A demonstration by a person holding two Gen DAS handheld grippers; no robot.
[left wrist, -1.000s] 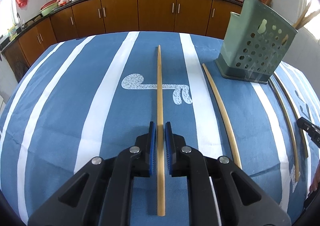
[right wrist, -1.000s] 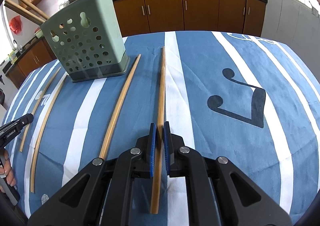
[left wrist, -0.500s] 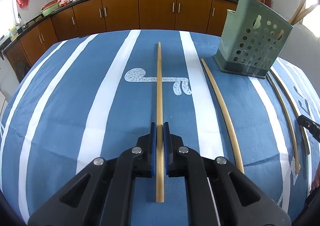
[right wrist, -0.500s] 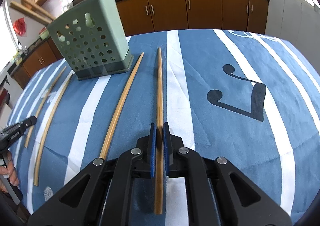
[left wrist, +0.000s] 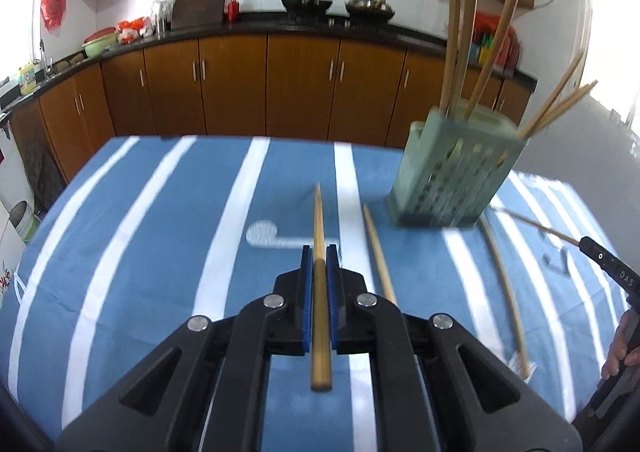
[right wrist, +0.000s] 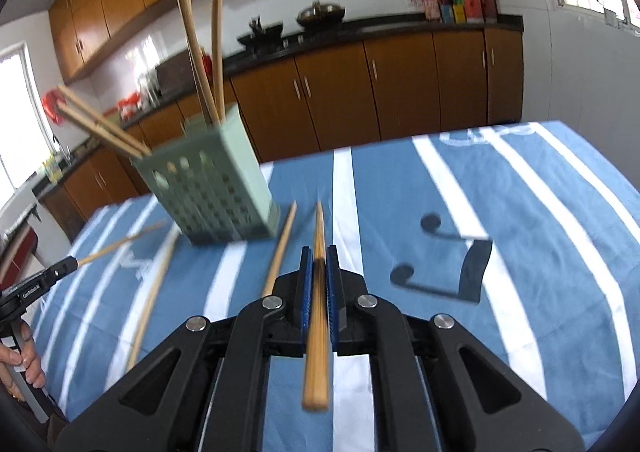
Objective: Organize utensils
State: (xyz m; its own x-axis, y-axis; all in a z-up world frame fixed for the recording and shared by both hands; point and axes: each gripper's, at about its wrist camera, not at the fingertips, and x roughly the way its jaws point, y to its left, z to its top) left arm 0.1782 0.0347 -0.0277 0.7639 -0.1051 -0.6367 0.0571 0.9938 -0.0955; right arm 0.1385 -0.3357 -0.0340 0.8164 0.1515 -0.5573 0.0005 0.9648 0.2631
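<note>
Green holder (left wrist: 452,172) blurred | chopstick (left wrist: 319,292) clamped | tip (left wrist: 318,188) soft

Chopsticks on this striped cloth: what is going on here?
A person works a hand-held gripper in each hand. The left hand-held gripper is shut on one chopstick, and the right hand-held gripper is shut on another chopstick. The green holder on the blue striped tablecloth already has several chopsticks standing in it. Two loose chopsticks lie on the cloth beside it.
</note>
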